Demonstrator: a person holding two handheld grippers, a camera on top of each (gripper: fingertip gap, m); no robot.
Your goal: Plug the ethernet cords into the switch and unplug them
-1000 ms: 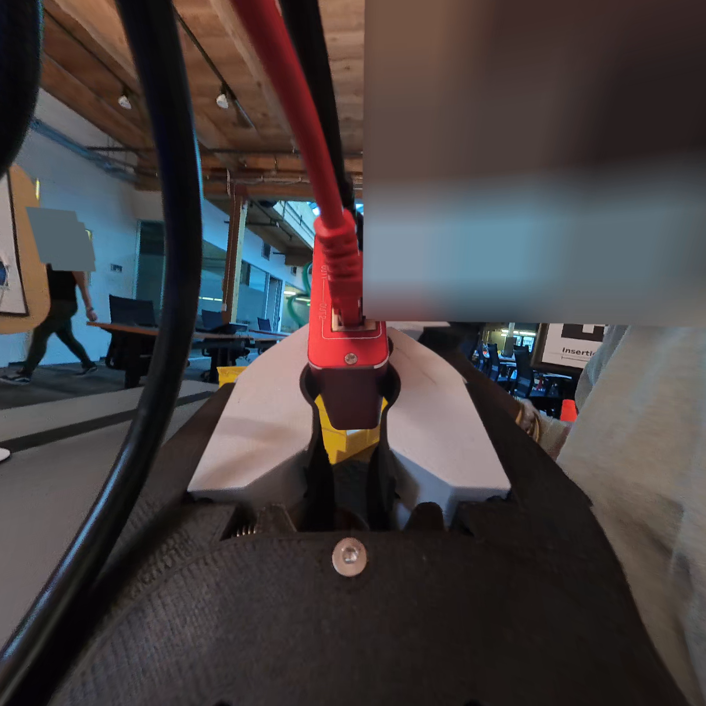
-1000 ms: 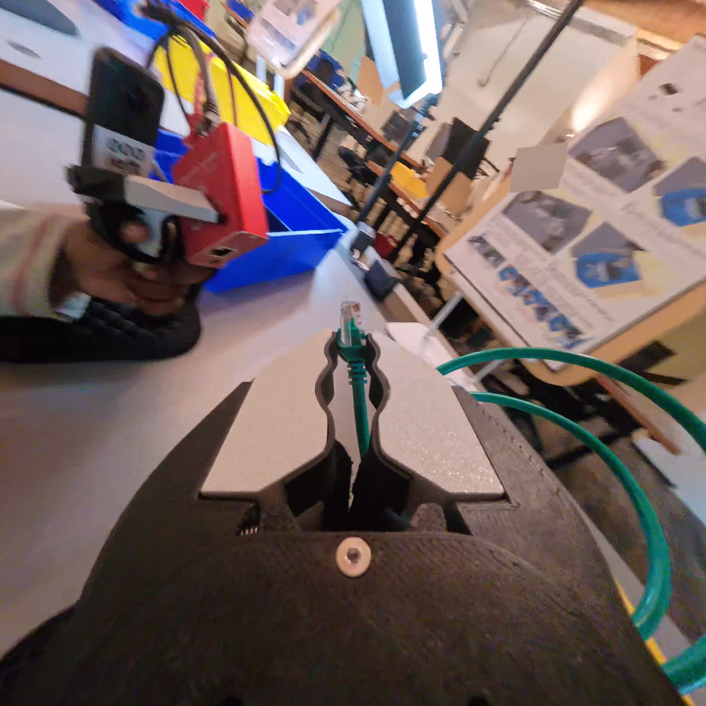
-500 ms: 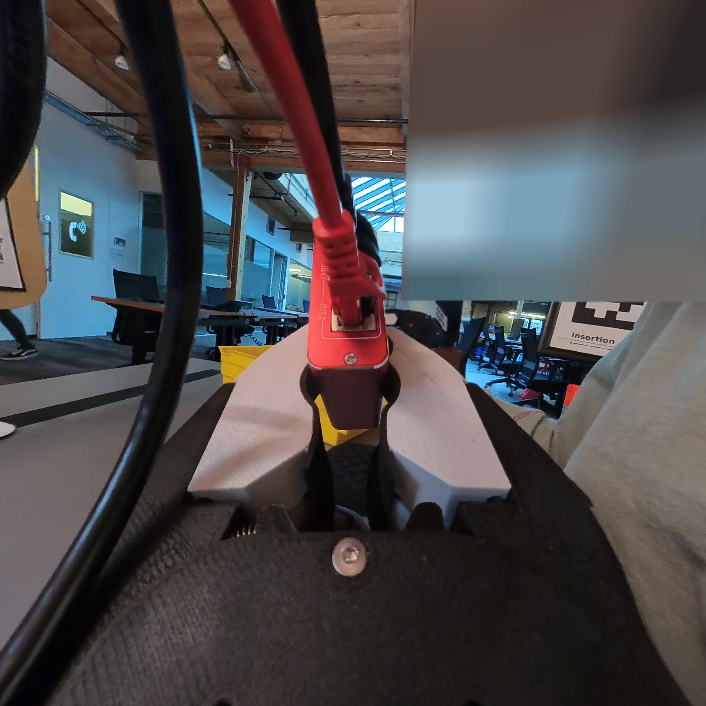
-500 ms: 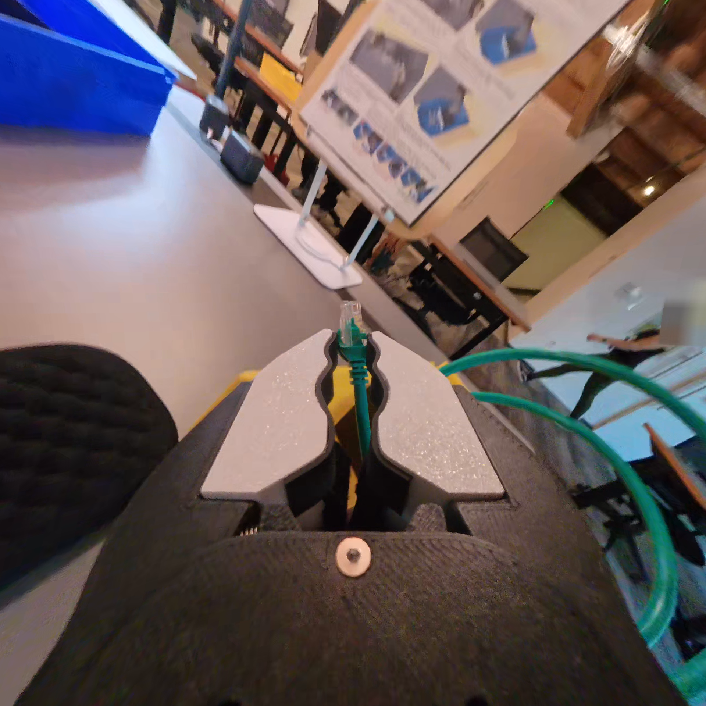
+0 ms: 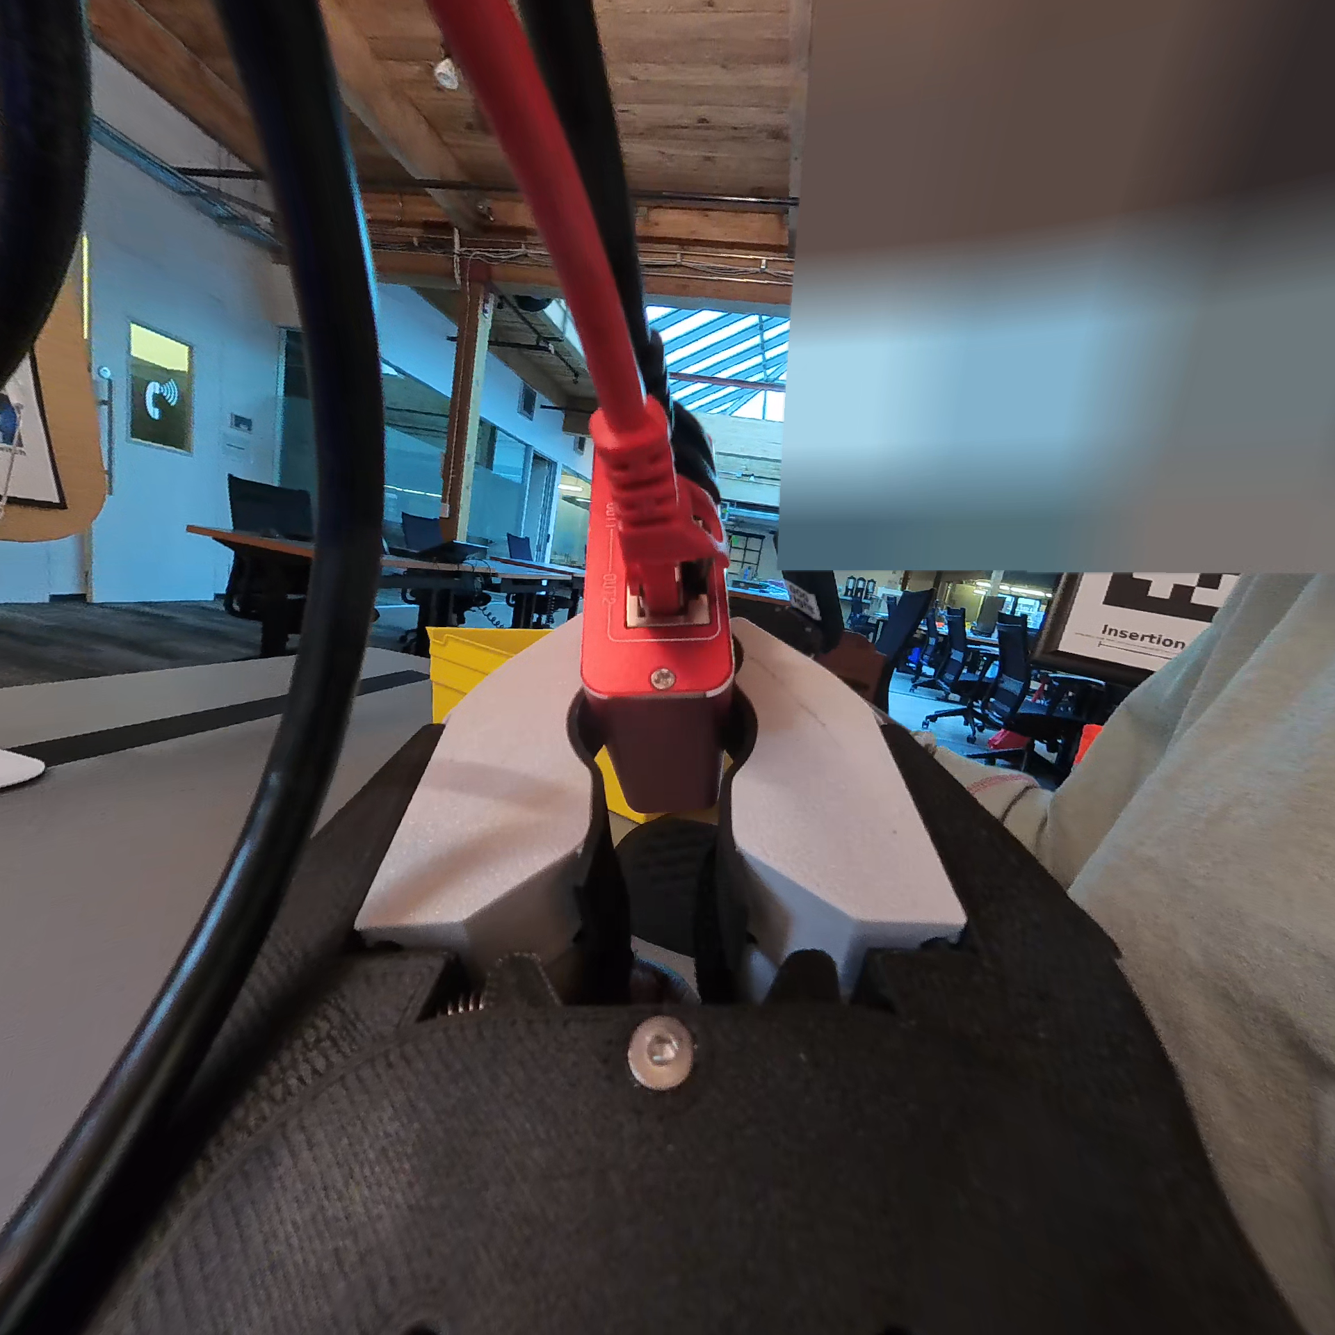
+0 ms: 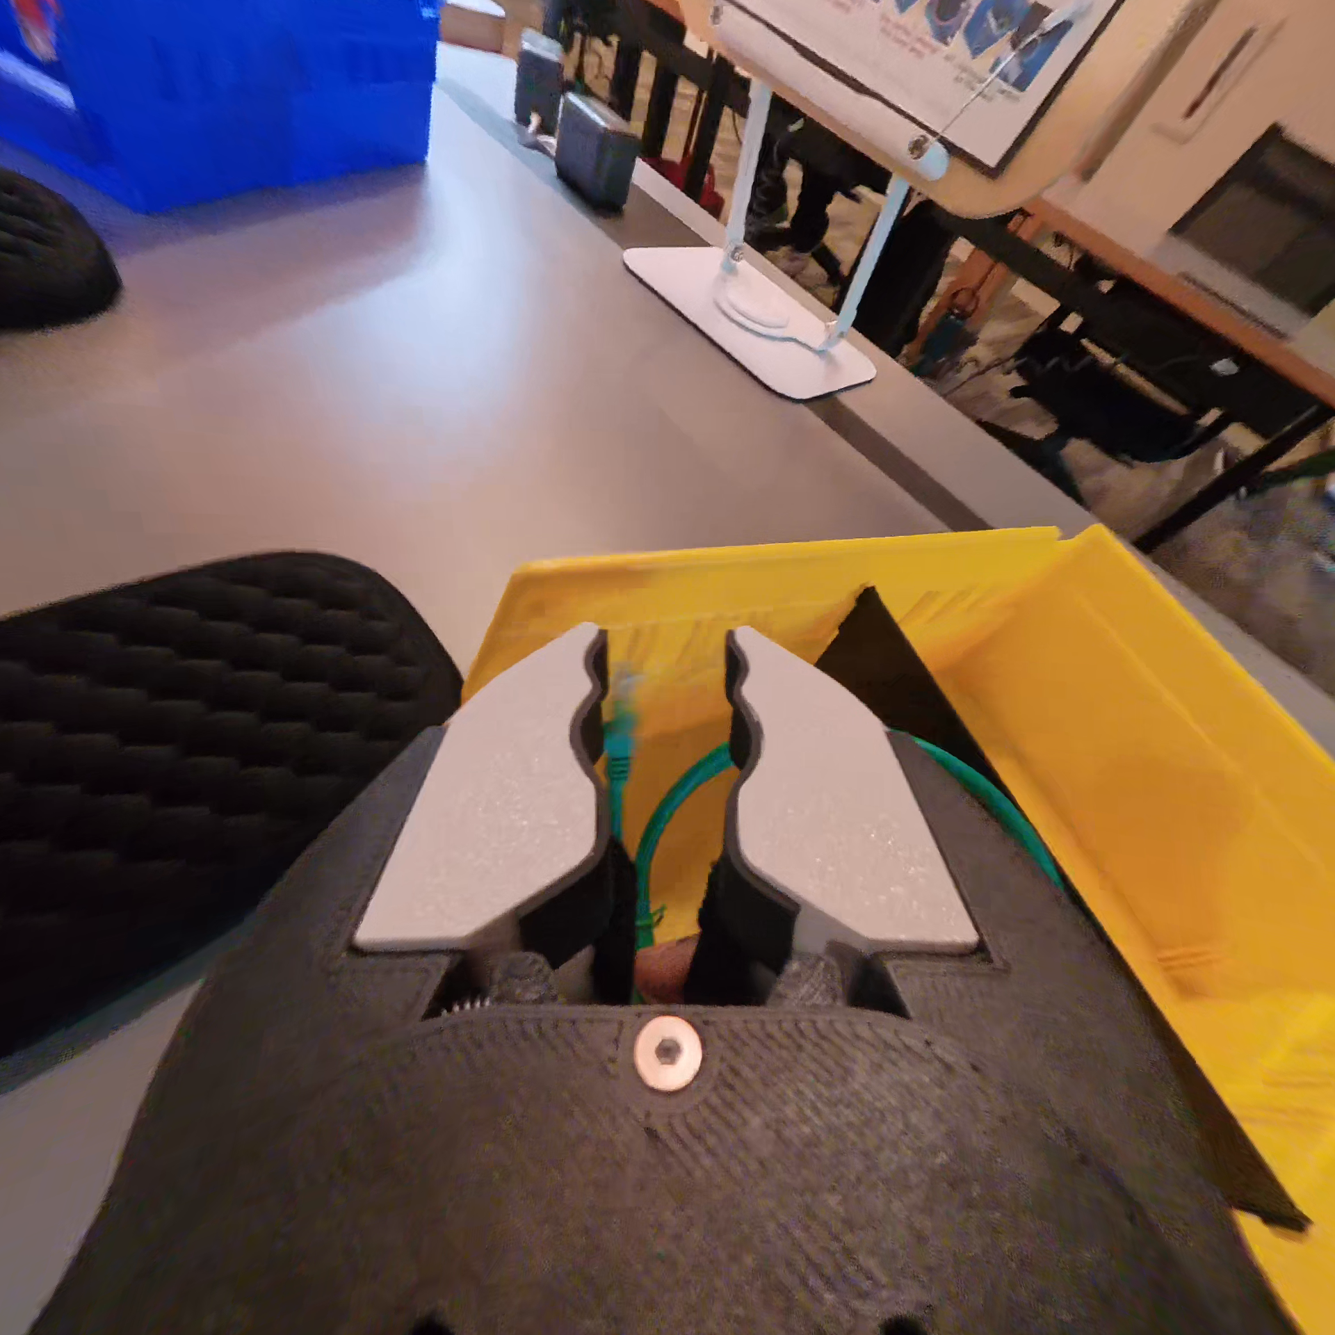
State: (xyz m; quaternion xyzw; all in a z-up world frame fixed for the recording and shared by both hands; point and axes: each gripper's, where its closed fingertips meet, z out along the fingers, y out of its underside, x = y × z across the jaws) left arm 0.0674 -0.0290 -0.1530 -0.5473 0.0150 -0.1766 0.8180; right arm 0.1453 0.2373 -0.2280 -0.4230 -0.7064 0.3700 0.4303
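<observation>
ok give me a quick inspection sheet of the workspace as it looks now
Surface: grey table, mostly bare.
Job's things: red switch held upright; red cord plugged into its top port; green cord lying in the yellow bin.
Clutter: blue bin, white stand base, dark boxes at the far edge.
Grippers: left gripper shut on the switch; right gripper open over the yellow bin, green plug beside its left finger, blurred.
Cables: thick black cable looping in front of the left camera.
Surroundings: open office, desks, chairs, wooden ceiling.
</observation>
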